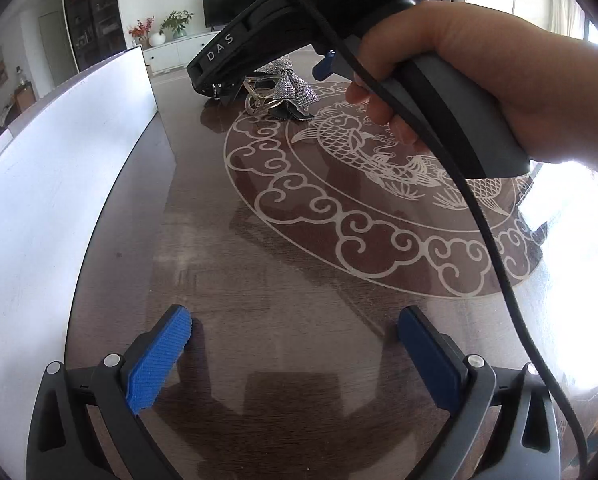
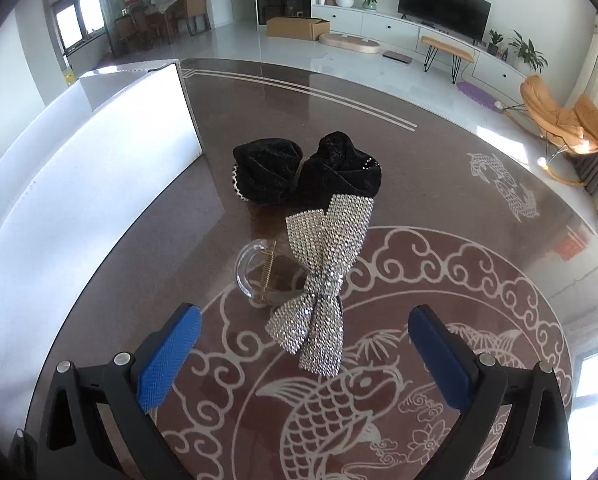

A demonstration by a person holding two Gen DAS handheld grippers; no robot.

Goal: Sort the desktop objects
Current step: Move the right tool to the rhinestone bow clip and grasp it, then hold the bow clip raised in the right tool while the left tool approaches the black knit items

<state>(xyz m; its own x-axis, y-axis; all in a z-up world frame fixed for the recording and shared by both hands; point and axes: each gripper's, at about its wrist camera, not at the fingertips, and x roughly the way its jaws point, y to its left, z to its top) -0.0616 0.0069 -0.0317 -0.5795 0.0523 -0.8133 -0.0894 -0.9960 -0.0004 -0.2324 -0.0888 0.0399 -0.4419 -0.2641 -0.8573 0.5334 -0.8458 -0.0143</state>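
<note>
A rhinestone bow hair clip (image 2: 323, 272) with black velvet loops (image 2: 307, 172) lies on the dark table, ahead of my right gripper (image 2: 305, 344), which is open and empty just short of the bow's silver tails. A clear plastic claw clip (image 2: 255, 272) lies against the bow's left side. In the left wrist view the bow (image 1: 289, 88) and the clear clip (image 1: 259, 100) sit far ahead, partly hidden by the right gripper's body (image 1: 319, 32). My left gripper (image 1: 295, 336) is open and empty over bare table.
A white box (image 2: 99, 152) stands along the table's left side; it also shows in the left wrist view (image 1: 59, 168). The table (image 1: 299, 288) bears a white fish and cloud pattern (image 2: 339, 420). The right hand and cable (image 1: 479, 200) cross the left view.
</note>
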